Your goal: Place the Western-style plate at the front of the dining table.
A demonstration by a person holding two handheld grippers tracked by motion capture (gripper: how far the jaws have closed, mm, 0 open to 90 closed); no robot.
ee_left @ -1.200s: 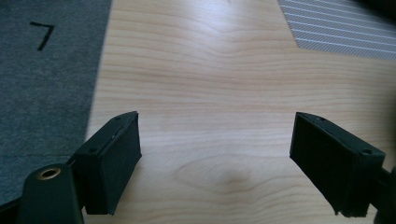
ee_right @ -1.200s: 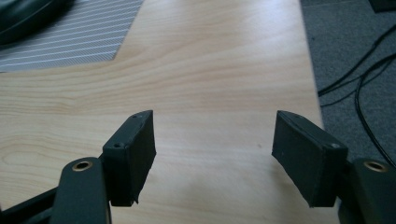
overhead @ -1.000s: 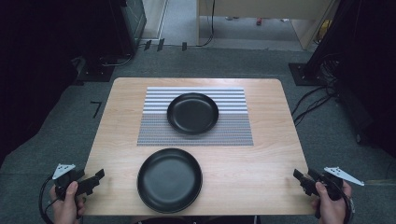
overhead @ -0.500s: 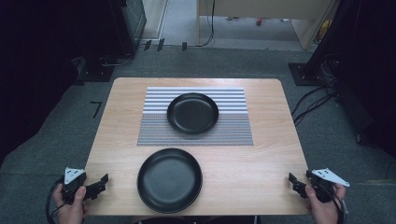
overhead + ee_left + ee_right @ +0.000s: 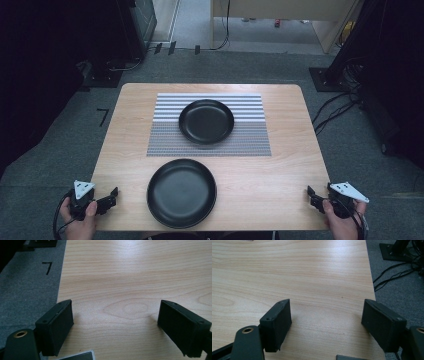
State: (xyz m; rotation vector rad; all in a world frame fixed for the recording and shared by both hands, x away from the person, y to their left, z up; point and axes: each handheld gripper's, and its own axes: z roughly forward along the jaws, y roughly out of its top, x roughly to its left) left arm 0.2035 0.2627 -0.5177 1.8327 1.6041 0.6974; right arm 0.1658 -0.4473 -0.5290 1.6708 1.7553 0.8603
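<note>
Lying near the desk's (image 5: 280,200) front edge, midway between its front corners, the round black shallow plate (image 5: 181,192) is flanked by both hands. The left gripper (image 5: 111,196), at the front left corner, is judged nearer to it than the right gripper (image 5: 311,196) at the front right corner. Being round, the plate offers no long axis. Both pairs of fingers stand open and empty; the right ones have just been opening. A second black plate (image 5: 206,121) rests on the striped grey placemat (image 5: 250,135) toward the back.
</note>
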